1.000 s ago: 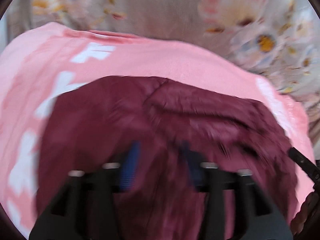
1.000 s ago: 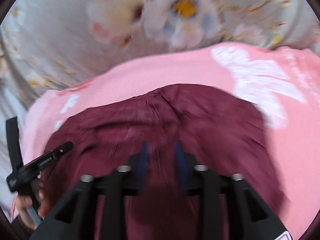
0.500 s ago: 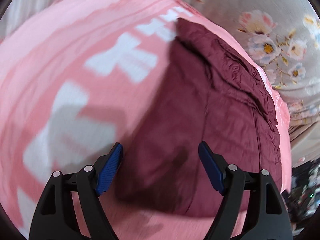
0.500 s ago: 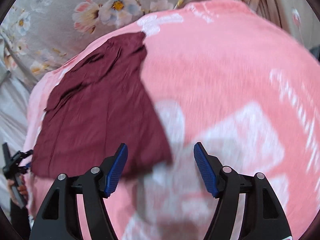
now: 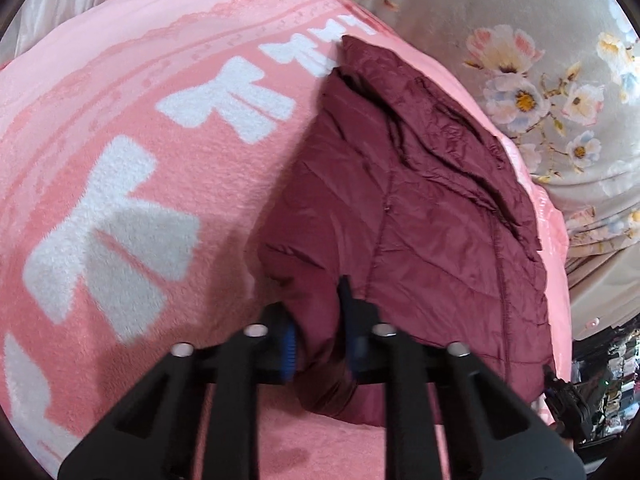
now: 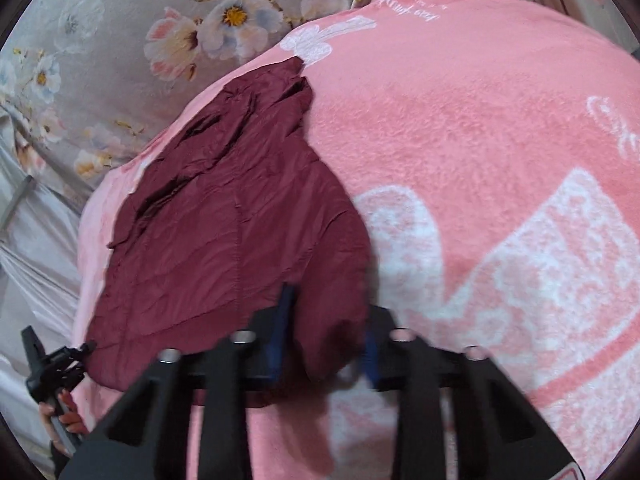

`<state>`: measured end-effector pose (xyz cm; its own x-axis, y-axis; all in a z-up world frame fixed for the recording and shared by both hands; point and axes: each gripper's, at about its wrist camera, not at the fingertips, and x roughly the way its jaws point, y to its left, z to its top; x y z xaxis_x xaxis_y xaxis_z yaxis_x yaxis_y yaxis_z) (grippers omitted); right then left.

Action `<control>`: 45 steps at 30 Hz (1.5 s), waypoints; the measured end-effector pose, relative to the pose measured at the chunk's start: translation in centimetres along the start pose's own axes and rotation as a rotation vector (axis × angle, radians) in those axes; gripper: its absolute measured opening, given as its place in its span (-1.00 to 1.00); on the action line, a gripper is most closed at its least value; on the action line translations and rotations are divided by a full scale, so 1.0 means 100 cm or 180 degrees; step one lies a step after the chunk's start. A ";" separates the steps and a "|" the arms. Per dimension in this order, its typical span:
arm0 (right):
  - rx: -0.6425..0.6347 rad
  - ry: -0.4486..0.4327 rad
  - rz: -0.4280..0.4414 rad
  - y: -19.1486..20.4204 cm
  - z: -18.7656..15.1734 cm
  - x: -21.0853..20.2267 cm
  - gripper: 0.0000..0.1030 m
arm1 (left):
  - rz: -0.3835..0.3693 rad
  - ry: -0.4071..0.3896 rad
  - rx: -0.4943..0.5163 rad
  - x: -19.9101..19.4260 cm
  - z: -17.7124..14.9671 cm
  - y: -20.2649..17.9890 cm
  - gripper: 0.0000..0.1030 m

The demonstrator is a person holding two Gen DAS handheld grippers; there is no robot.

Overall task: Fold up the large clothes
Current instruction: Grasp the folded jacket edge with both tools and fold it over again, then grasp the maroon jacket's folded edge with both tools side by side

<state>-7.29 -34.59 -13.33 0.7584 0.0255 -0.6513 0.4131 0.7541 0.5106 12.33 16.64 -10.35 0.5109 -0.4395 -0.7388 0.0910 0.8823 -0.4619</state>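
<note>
A maroon quilted jacket [image 5: 420,208] lies partly folded on a pink blanket [image 5: 160,168] with white bow prints. My left gripper [image 5: 318,316] is shut on the jacket's near left corner, cloth bunched between the blue pads. In the right wrist view the same jacket [image 6: 224,224] stretches away to the left. My right gripper [image 6: 326,328] is shut on the jacket's near right corner, with a fold of cloth hanging between the jaws. The left gripper's body and the hand that holds it [image 6: 52,372] show at the lower left of the right wrist view.
A grey floral sheet [image 5: 552,80] lies beyond the pink blanket [image 6: 500,160]; it also shows in the right wrist view [image 6: 120,40]. The bed edge and dark clutter [image 5: 600,360] are at the far right of the left wrist view.
Half a second ago both grippers were open above the jacket's near edge. Both have since lowered and shut on its two near corners.
</note>
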 end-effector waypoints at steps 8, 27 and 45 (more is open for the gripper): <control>-0.0081 -0.0364 0.0267 0.019 -0.005 -0.066 -0.91 | -0.0393 -0.0246 0.0015 -0.076 -0.007 -0.016 -0.89; -0.0412 -0.1236 0.0173 0.084 0.090 -0.126 -0.93 | -0.0107 -0.0778 0.0289 -0.119 0.078 -0.076 -0.88; 0.0488 -0.1057 0.0194 0.047 0.178 0.063 -0.04 | 0.0532 -0.0465 -0.0226 0.083 0.178 -0.053 -0.59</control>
<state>8.42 -42.56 -5.09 0.8958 -0.1660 -0.4122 0.4138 0.6499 0.6375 31.34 11.35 -5.28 0.6326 -0.2545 -0.7315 -0.0630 0.9244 -0.3761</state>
